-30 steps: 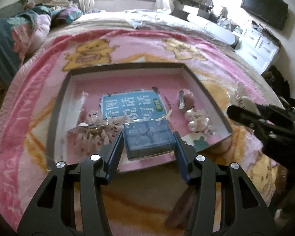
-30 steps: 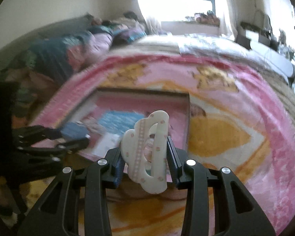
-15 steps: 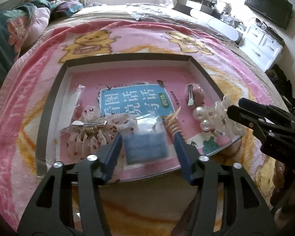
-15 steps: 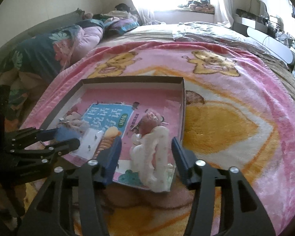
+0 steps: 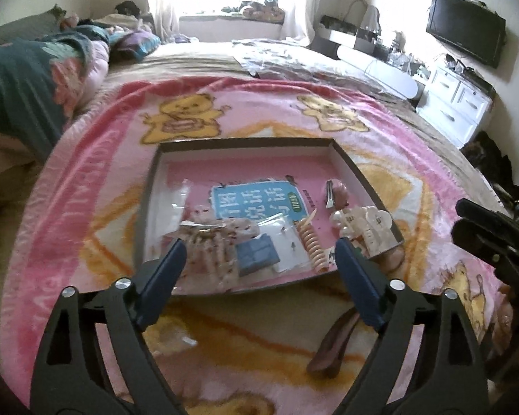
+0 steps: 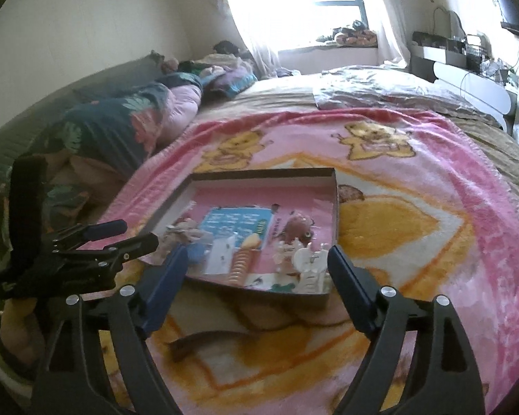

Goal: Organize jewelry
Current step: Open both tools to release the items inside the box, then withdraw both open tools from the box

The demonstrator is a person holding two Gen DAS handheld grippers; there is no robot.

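Observation:
A shallow dark-rimmed box (image 5: 245,142) (image 6: 336,204) lies on a pink bear blanket. Inside lie a small blue box (image 5: 257,253), a white hair claw (image 5: 370,230) (image 6: 308,264), an orange spiral clip (image 5: 313,245) (image 6: 242,263), a pink frilly clip (image 5: 212,242) and a pink barrette (image 5: 335,192). My left gripper (image 5: 259,256) is open and empty, above the box's near edge. My right gripper (image 6: 256,266) is open and empty, near the box's front right corner. A brown hair clip (image 5: 334,346) (image 6: 207,340) lies on the blanket outside the box.
A blue booklet (image 5: 256,200) covers the box floor. A quilt and pillows (image 5: 34,83) lie at the left. White drawers (image 5: 456,103) and a TV (image 5: 467,31) stand at the right. The other gripper (image 5: 491,238) (image 6: 79,252) shows in each view.
The left gripper opened and let go of the blue box in the tray; the right gripper opened and let go of the white hair claw there. Both pulled back and up.

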